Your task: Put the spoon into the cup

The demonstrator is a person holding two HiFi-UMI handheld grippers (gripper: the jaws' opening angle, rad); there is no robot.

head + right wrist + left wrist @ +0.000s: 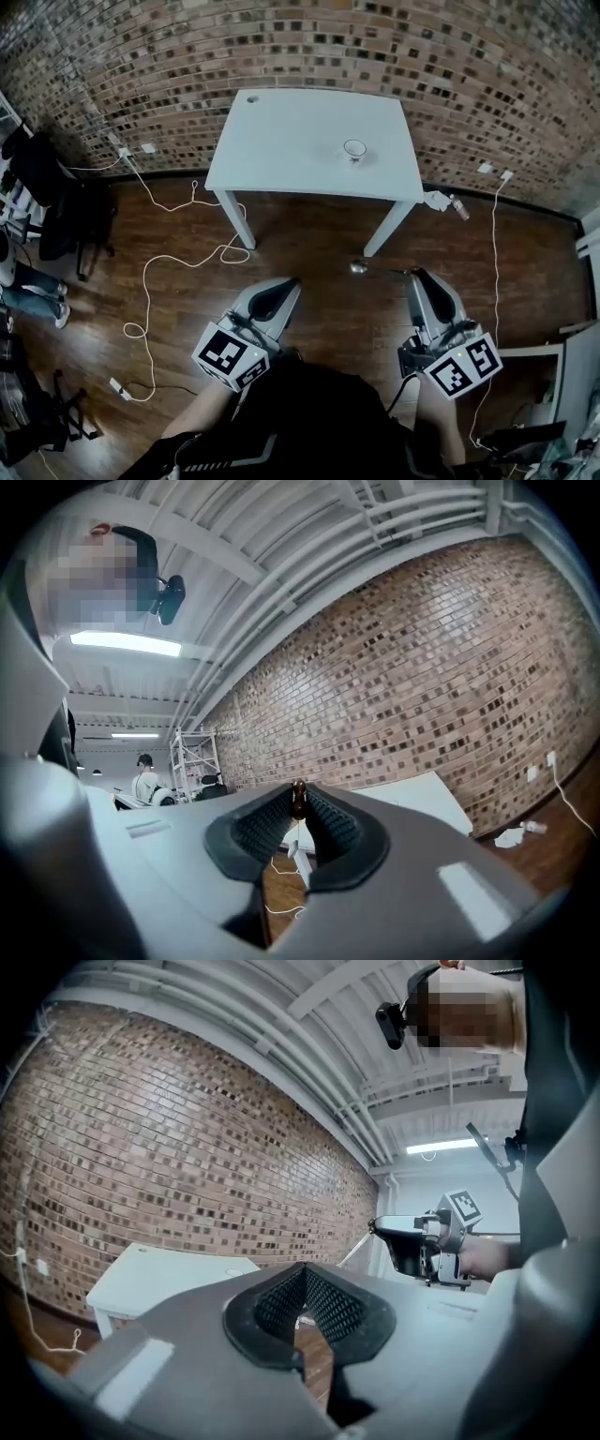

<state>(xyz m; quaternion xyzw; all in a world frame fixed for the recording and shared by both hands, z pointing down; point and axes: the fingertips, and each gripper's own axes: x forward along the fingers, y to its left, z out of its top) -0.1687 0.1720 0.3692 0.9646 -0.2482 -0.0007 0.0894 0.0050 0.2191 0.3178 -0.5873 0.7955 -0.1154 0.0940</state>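
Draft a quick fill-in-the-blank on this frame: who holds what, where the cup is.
1. The right gripper holds the ____ in its jaws.
2. The cup stands on the white ____.
3. The left gripper has its jaws together, with ____ between them.

Missing words: spoon; table; nothing.
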